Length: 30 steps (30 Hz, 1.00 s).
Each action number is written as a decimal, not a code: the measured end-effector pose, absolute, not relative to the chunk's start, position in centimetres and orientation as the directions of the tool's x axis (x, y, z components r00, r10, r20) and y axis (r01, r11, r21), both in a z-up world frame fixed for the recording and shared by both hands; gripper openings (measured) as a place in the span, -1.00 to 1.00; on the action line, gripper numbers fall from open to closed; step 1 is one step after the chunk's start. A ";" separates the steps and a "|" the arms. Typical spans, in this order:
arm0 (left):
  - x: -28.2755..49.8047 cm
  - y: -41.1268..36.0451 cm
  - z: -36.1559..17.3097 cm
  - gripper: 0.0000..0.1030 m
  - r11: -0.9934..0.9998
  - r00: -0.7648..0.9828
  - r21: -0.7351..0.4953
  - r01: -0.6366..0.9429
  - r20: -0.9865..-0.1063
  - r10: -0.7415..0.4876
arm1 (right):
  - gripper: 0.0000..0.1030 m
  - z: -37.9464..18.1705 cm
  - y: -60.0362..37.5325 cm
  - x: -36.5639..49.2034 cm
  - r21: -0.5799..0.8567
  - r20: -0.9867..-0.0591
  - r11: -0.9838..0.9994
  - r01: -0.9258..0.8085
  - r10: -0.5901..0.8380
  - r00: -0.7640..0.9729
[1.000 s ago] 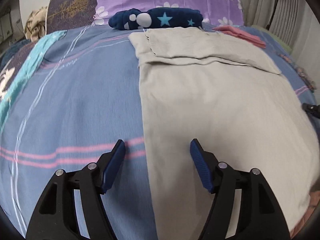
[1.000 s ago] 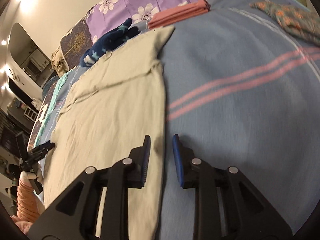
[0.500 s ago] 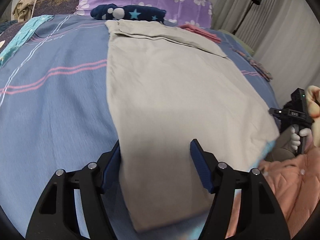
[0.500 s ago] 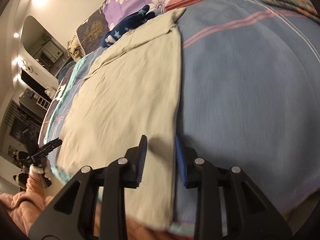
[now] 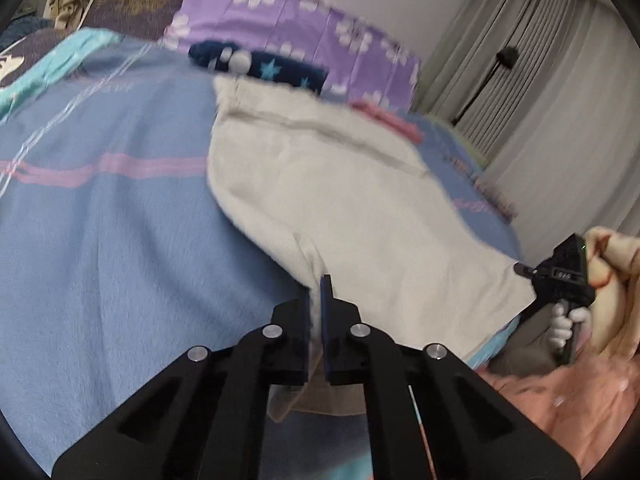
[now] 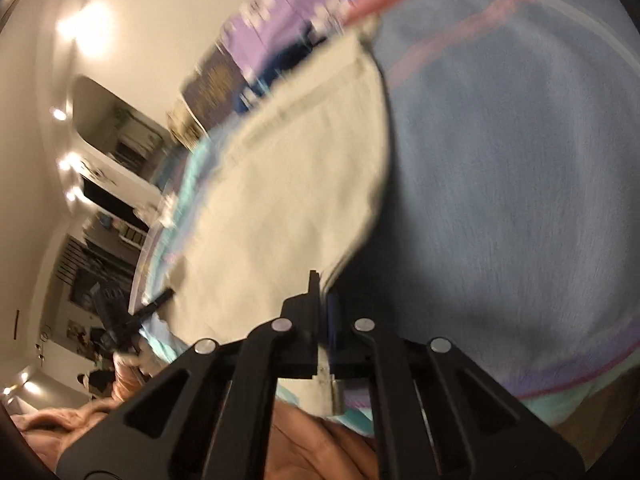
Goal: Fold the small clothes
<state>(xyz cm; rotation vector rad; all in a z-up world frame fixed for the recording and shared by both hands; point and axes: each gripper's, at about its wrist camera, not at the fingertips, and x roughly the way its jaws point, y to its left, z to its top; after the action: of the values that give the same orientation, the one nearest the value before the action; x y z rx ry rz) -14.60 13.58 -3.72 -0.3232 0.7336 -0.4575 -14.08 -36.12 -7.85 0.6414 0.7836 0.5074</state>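
Blue striped bedcover [image 5: 100, 248] carries the beige garment [image 5: 360, 208], spread lengthwise toward the purple pillows [image 5: 304, 36]. Both tongs have just clamped: left tongs [image 5: 316, 292] pinch its near left corner, right tongs [image 6: 322, 300] its near right edge, each raising cloth that lay flat half a second ago. Right view is badly blurred; the far pink fold is barely legible

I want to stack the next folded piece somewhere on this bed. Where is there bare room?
Left of the beige garment, the blue bedspread lies bare, from the garment's edge out to the teal border. In the right wrist view, another bare stretch lies on the garment's other side. It is crowded at the head: navy star cloth, folded pink cloth, purple pillow.
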 end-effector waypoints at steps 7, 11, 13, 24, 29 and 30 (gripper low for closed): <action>-14.9 13.3 5.4 -0.92 0.768 0.758 -0.489 0.414 -0.281 -0.588 | -0.95 2.3 -36.5 -13.6 0.618 -0.273 0.693 -0.371 0.632 0.725; -17.7 13.0 8.0 -0.92 0.741 0.778 -0.487 0.462 -0.180 -0.603 | -0.95 5.6 -36.8 -16.4 0.554 -0.211 0.720 -0.419 0.607 0.766; -19.3 12.9 8.7 -0.92 0.739 0.781 -0.481 0.471 -0.162 -0.603 | -0.95 6.4 -37.5 -18.7 0.528 -0.196 0.741 -0.415 0.582 0.789; -16.1 12.3 6.3 -0.92 0.767 0.782 -0.532 0.358 -0.279 -0.558 | -0.94 1.8 -38.4 -15.9 0.585 -0.320 0.754 -0.297 0.551 0.771; -12.1 12.1 6.6 -0.91 0.786 0.801 -0.517 0.339 -0.279 -0.530 | -0.94 3.1 -37.8 -11.0 0.563 -0.303 0.762 -0.321 0.552 0.777; -11.3 12.1 6.7 -0.91 0.792 0.806 -0.514 0.329 -0.284 -0.519 | -0.94 3.3 -37.8 -10.2 0.564 -0.303 0.762 -0.319 0.550 0.778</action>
<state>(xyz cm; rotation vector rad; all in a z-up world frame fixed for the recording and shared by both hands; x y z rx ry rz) -11.33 12.09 6.72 -0.4638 0.4312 -0.4713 -10.18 -37.82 3.30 0.5141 0.4788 0.4928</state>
